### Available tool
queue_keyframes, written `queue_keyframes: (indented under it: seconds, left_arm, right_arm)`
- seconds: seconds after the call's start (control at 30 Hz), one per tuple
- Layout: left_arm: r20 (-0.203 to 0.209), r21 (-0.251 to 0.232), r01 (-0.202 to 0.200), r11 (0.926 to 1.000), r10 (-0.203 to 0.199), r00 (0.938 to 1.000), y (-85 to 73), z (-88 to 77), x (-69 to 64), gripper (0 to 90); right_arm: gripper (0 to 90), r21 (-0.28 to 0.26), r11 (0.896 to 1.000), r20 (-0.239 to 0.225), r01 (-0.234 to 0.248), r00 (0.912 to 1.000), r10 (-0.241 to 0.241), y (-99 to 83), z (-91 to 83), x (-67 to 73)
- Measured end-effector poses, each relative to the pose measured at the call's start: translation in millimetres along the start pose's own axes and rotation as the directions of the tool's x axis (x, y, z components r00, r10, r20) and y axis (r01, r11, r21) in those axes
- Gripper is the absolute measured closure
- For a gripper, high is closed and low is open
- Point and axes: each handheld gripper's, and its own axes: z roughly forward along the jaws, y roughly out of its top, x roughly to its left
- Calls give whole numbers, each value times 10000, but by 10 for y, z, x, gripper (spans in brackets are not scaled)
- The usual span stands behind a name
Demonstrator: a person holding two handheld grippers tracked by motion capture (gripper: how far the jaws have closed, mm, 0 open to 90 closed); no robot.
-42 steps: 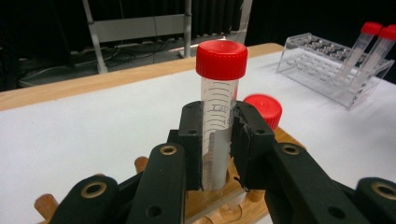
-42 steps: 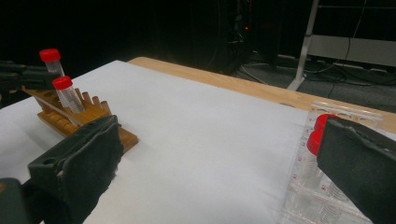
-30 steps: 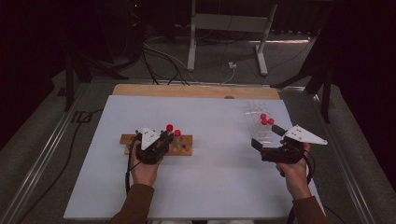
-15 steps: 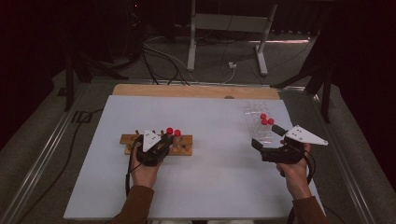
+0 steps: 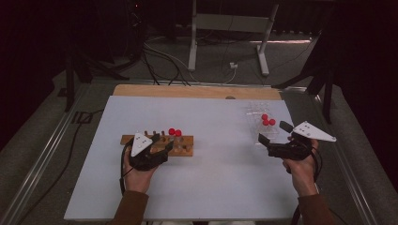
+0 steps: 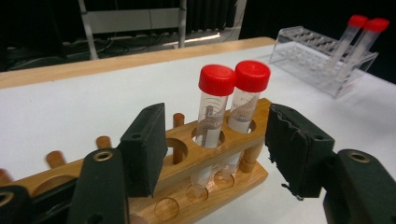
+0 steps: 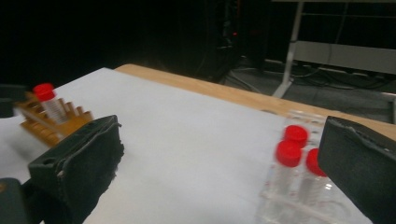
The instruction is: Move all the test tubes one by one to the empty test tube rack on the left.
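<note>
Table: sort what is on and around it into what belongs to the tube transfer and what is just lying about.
Belongs to the job:
- wooden rack
- two red-capped tubes standing in it
- clear plastic rack
- three red-capped tubes in it
- left gripper, jaws just opened
- right gripper

Lying about:
- floor cables
- metal stand

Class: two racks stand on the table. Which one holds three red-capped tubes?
The clear plastic rack near the right tongs; it holds three tubes, while the wooden rack by the left tongs holds two.
</note>
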Motion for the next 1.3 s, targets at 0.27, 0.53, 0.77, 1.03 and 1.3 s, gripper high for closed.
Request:
queue_keyframes:
  seconds: [0.27,0.53,0.77,1.03,1.3]
  left_arm:
    - [-521,-100,424,9991,-428,9977,18,-164,80,37]
    - [-651,-302,660,9974,-679,9956,19,-261,172,5]
    - [-721,-397,789,9961,-816,9940,11,-272,190,5]
    - [-833,-419,783,9960,-816,9932,5,-278,204,5]
    - [-926,-422,845,9955,-881,9918,-1,-289,225,5]
  right_arm:
    - [13,-31,9991,809,-417,9958,418,60,23,-212]
    - [98,253,9971,1483,-718,9867,673,-50,91,-394]
    - [286,639,9940,1895,-892,9790,757,-242,170,-527]
    - [627,1273,9909,1969,-436,9803,179,-377,327,-571]
    - [693,1581,9867,2176,-390,9760,37,-430,476,-572]
